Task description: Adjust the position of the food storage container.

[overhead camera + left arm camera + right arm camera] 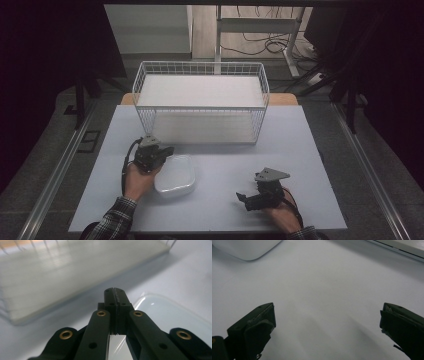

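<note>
On the pale bench (300, 150), the shallow white rounded-square plastic dish (175, 175) sits before the white wire basket (200, 100); left gripper (115, 293) jaws pinch its rim, probably to lift, right gripper (245, 197) jaws gape, empty, apart

The left gripper (159, 153) is held in the left hand (137, 179) over the left half of the tabletop, toward its near edge, and is pointed forward and to the right. Its jaws are seen pressed together in the left gripper view, with nothing visible between the tips. The right gripper (241, 196) is held in the right hand (280, 212) close to the near right corner and is aimed leftward. Its jaws are spread wide apart. A plaid sleeve (112, 222) is worn on the left forearm.
</note>
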`<state>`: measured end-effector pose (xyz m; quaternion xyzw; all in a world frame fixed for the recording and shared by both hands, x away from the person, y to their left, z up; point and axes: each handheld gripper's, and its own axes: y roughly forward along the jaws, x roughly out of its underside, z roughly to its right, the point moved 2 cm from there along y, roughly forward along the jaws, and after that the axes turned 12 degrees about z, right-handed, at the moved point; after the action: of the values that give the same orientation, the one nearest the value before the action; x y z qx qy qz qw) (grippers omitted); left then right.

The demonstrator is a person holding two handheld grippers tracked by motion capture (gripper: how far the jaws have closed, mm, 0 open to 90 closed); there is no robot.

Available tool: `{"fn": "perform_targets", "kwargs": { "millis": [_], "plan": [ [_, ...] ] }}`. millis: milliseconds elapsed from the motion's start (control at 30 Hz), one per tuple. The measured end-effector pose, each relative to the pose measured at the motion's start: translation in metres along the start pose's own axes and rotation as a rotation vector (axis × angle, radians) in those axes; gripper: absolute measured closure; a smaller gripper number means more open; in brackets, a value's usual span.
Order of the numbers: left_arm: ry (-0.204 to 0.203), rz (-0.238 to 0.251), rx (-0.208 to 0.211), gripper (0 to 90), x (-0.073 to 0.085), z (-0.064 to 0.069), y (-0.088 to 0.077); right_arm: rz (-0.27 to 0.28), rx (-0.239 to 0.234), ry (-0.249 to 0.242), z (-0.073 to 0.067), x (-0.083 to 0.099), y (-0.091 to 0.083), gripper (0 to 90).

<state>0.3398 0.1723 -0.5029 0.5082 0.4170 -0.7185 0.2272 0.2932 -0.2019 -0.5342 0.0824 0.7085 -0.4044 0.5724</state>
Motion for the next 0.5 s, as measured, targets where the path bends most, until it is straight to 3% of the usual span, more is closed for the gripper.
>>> {"fn": "perform_targets", "kwargs": {
  "millis": [100,267,400,500],
  "plan": [
    [-0.017,0.037,-0.027,90.0,0.002,-0.006,-0.019,0.005,-0.001,0.001,0.000,0.000,-0.001,0.0],
    [-0.065,0.047,-0.076,90.0,0.018,-0.016,-0.047,0.020,-0.002,-0.004,-0.001,-0.001,-0.001,0.1],
    [-0.089,0.001,-0.101,90.0,0.037,-0.015,-0.060,0.036,0.002,-0.001,-0.001,-0.002,-0.001,0.0],
    [-0.100,-0.049,-0.096,90.0,0.047,-0.012,-0.064,0.054,0.002,0.014,-0.001,-0.003,-0.002,0.0]
  ]
}}
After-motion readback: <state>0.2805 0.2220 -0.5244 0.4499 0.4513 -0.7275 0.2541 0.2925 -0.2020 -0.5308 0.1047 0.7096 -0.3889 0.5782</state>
